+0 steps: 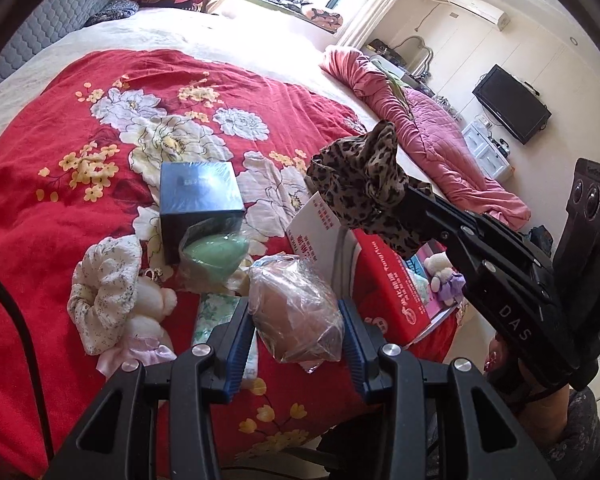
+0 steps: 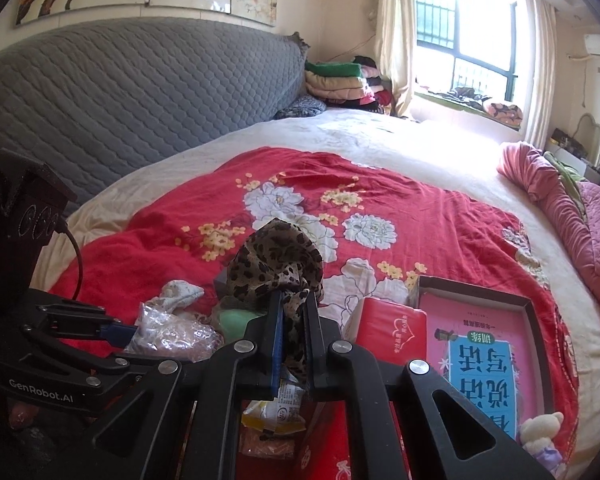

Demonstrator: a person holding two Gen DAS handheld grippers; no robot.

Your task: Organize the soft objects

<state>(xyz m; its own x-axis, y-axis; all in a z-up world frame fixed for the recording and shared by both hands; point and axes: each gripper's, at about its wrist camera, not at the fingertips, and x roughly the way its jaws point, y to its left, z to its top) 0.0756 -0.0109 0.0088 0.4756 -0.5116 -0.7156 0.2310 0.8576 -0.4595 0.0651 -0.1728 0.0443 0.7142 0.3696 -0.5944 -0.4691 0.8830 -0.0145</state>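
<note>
My right gripper (image 2: 292, 300) is shut on a leopard-print scrunchie (image 2: 276, 260) and holds it above the red floral quilt (image 2: 440, 216); it also shows in the left wrist view (image 1: 360, 176). My left gripper (image 1: 298, 312) has its blue pads either side of a brown soft object in a clear plastic bag (image 1: 296, 308), touching it on the quilt (image 1: 52, 216). A green soft object in plastic (image 1: 216, 252), a floral white scrunchie (image 1: 104, 288) and a white plush toy (image 1: 148, 312) lie to the left.
A dark blue box (image 1: 200, 196) stands behind the green object. A red box (image 1: 392, 276) and an open tray with a pink book (image 2: 480, 344) and a small plush bear (image 2: 540, 436) lie to the right. A pink blanket (image 1: 440, 136) lies on the bed's right side.
</note>
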